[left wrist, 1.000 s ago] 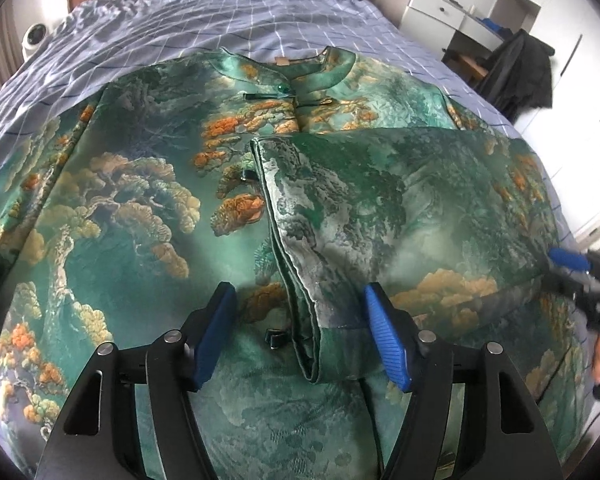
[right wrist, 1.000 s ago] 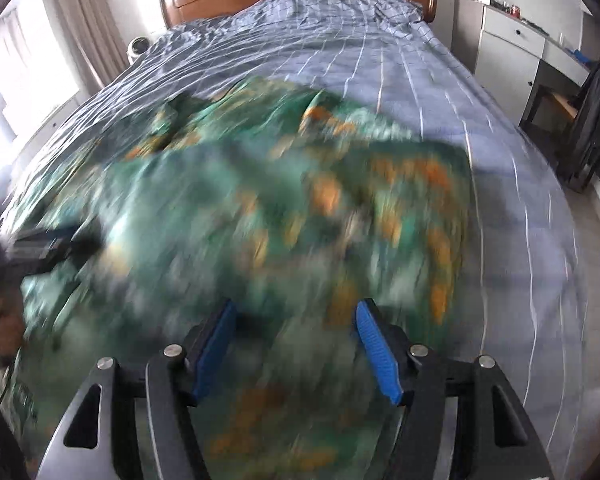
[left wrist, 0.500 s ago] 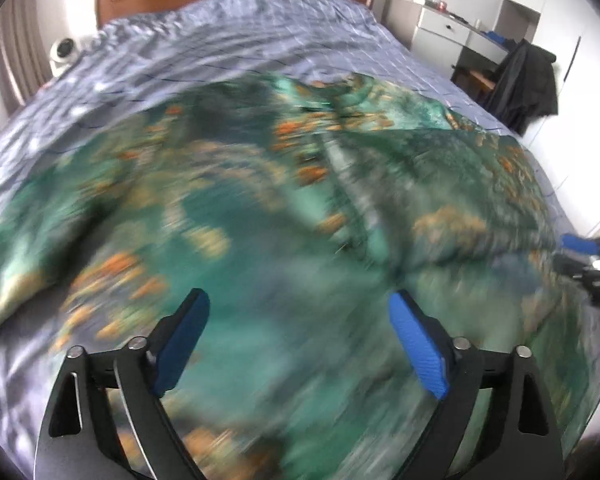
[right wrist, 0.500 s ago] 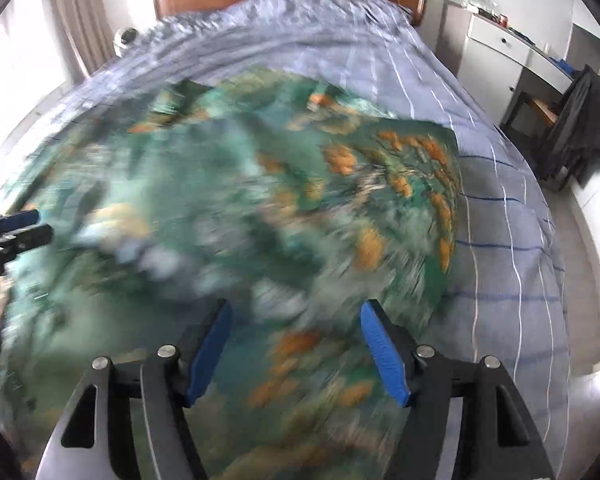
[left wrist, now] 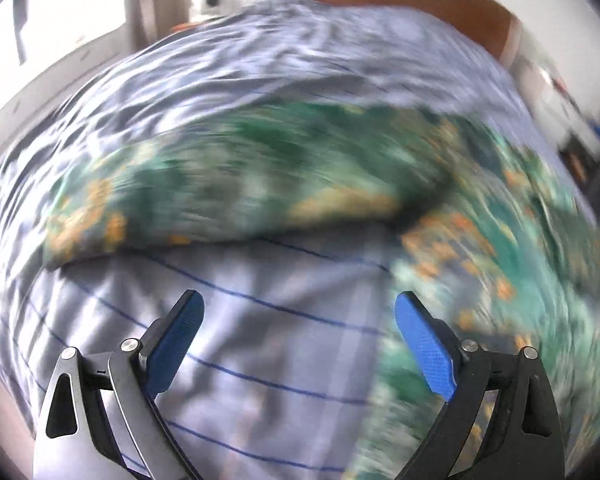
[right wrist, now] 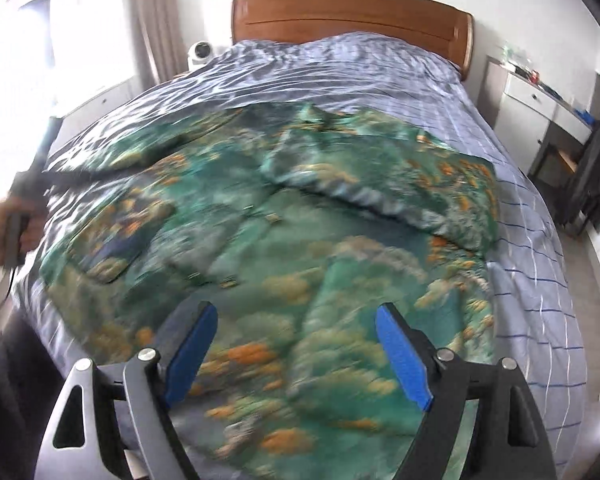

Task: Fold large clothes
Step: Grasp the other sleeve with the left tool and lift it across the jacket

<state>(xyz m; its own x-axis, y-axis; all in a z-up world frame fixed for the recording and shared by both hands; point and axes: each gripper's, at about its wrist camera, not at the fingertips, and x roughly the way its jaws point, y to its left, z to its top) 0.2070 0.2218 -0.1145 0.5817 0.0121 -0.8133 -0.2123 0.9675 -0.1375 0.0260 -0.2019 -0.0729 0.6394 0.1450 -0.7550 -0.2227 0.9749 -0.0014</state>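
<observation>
Bed with a garment spread on it

The bed [right wrist: 540, 264], covered in a pale blue sheet with thin dark and white lines, has a wooden headboard [right wrist: 352, 16] at the end farthest from the right gripper [right wrist: 296, 348]. A green garment [right wrist: 300, 240] with an orange and gold tree pattern lies directly on the sheet, beneath and ahead of that gripper, one part folded over its middle. Bare sheet shows to the gripper's right and beyond the garment. The left wrist view is blurred; there, striped sheet lies under the left gripper [left wrist: 300, 340], with the garment ahead and to its right.
</observation>
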